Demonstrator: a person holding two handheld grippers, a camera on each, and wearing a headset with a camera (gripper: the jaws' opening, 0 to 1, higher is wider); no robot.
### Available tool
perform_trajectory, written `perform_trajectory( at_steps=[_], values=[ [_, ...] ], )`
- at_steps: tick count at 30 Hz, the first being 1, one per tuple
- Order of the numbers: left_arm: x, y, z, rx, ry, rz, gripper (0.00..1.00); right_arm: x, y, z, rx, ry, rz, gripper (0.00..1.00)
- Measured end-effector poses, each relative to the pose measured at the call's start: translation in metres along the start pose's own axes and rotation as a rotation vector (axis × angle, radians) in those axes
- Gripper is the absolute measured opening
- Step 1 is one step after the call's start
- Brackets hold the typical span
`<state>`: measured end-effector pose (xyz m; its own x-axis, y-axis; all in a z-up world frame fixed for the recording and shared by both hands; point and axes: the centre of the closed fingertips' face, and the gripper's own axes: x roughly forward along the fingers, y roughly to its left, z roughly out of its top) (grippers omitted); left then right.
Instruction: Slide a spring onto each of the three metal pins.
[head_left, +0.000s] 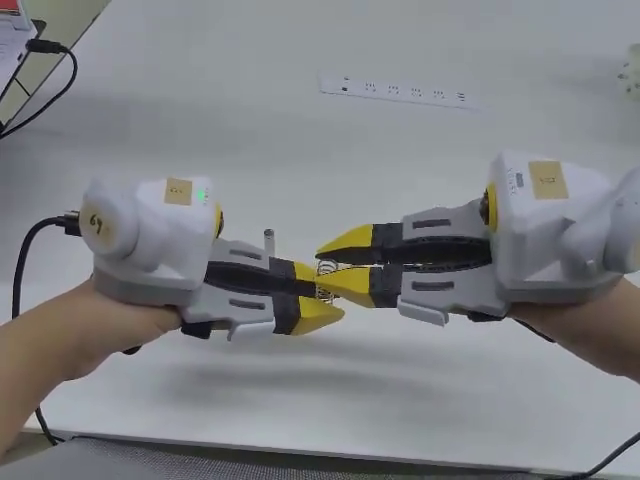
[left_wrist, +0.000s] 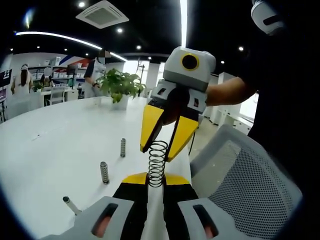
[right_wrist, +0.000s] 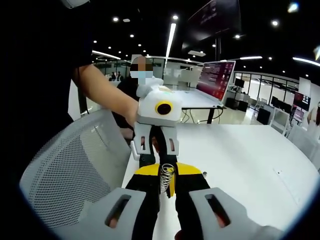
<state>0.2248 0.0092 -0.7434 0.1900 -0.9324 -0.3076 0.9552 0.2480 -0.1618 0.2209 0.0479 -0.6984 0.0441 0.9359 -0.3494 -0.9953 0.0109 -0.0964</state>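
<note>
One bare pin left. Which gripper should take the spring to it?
Left, probably: the left gripper pinches the spring at its base, with the bare pin near in its view. The right gripper merely straddles the spring's top, jaws spread.

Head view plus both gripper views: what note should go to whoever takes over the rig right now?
Left gripper: shut on the spring, held off the table.
Right gripper: open, fingers either side of the spring's free end.
On the table: farther pin and nearer pin each seem to carry a spring; bare pin stands nearest.
Done: two pins, apparently. Left: this spring onto the bare pin.
</note>
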Motion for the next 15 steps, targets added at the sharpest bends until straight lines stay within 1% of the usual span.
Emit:
perform_trajectory(
  at_steps=[4, 10, 13, 15],
  values=[
    [-0.0001, -0.0001, 0.0012, -0.005, -0.002, 0.002, 0.02, -0.0006, -0.0009, 0.0010, 0.005, -0.008, -0.008, 0.07],
    [0.0003, -0.0015, 0.0005, -0.011, 0.001, 0.000, 0.03, -0.0009, -0.0001, 0.0005, 0.001, -0.002, -0.007, 0.07],
    [0.0007, -0.0020, 0.0012, -0.025, -0.003, -0.003, 0.03, -0.0012, -0.0003, 0.0010, 0.004, -0.003, -0.009, 0.07],
    [0.0007, -0.0014, 0.0014, -0.021, -0.002, 0.000, 0.03, -0.0011, -0.0002, 0.0011, 0.003, -0.001, -0.009, 0.07]
  ],
)
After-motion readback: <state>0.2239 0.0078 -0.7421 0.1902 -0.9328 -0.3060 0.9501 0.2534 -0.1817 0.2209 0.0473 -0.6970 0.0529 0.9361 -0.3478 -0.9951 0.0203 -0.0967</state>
